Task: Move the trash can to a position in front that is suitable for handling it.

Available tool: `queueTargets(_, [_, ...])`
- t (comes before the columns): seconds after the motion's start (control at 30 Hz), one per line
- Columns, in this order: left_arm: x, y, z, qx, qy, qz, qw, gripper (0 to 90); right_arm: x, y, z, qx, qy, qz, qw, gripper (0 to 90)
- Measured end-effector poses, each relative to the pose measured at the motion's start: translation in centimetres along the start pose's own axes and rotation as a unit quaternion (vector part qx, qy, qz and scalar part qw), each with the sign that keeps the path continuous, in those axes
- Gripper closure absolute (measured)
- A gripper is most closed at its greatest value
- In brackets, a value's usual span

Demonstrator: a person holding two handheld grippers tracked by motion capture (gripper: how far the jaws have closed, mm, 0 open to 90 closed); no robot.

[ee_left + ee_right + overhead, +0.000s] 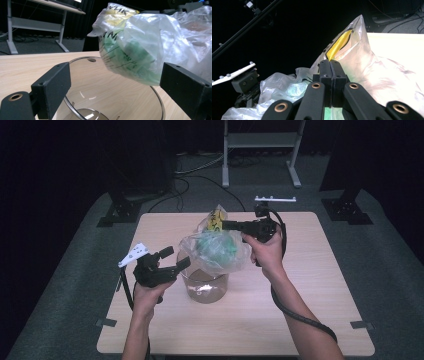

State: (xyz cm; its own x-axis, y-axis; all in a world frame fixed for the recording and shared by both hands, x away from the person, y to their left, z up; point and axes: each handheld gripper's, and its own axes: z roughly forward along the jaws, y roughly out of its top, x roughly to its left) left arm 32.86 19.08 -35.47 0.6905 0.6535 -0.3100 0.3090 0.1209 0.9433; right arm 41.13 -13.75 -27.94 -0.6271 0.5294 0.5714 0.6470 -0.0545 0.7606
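A clear plastic bag [215, 251] with green contents and a yellow-printed top hangs over a clear glass container [205, 291] at the table's middle. My right gripper [225, 225] is shut on the bag's upper edge; in the right gripper view its jaws [332, 65] pinch the film just below the yellow strip of the bag [374, 75]. My left gripper [175, 258] stands open at the container's left rim. In the left gripper view its jaws [116, 75] straddle the container [112, 90], and the bag [140, 45] hangs just above the opening.
The wooden table [300, 310] has bare room on every side of the container. A white bar [275, 198] lies off its far edge. Black stand feet [117, 212] and a white frame [260, 140] stand on the floor behind.
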Motion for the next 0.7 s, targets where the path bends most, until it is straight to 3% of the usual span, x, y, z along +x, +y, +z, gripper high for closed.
queueTargets(0.17, [0.1, -0.1, 0.0, -0.007, -0.004, -0.011, 0.9999, 8.8, 0.1, 0.1, -0.5, -0.007, 0.002, 0.0, 1.0, 90.0])
queueTargets(0.7, [0.2, -0.2, 0.3, -0.01, -0.001, -0.015, 0.9998, 8.7, 0.0, 0.9, -2.1, -0.03, 0.011, 0.008, 0.9995, 90.0])
